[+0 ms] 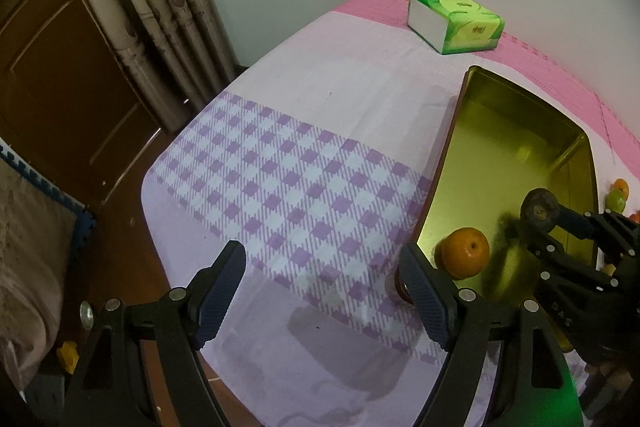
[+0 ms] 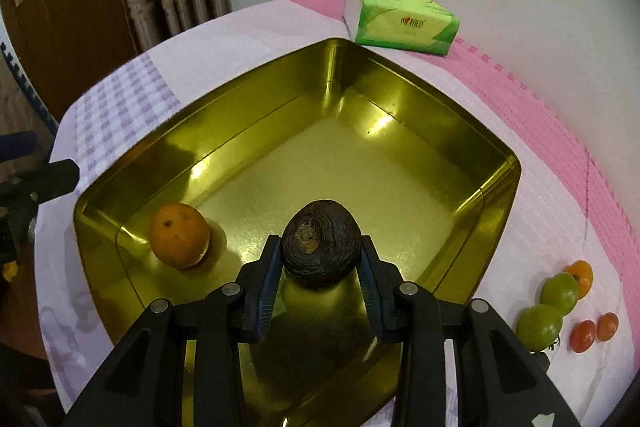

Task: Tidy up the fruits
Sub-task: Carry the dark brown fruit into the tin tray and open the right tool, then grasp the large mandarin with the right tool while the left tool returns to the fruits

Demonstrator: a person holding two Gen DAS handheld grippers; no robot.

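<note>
Checkered cloth covers the worktop [image 1: 304,131]. Right gripper [image 2: 320,259] fingers pinch a dark wrinkly fruit [image 2: 319,241] over the gold tin [image 2: 280,131], orange [image 2: 179,235] at 9 o'clock. Left gripper [image 1: 326,291] fingers spread, holding nothing.

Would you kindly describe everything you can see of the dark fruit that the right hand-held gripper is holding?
The dark fruit is brownish-black, roughly egg-shaped, with a wrinkled, ridged skin and a paler, dry stem scar facing the camera. It is pinched between the two blue-padded fingers of the right hand-held gripper, held above the floor of the gold tin. It touches only the pads; the orange in the tin lies apart from it.
</note>
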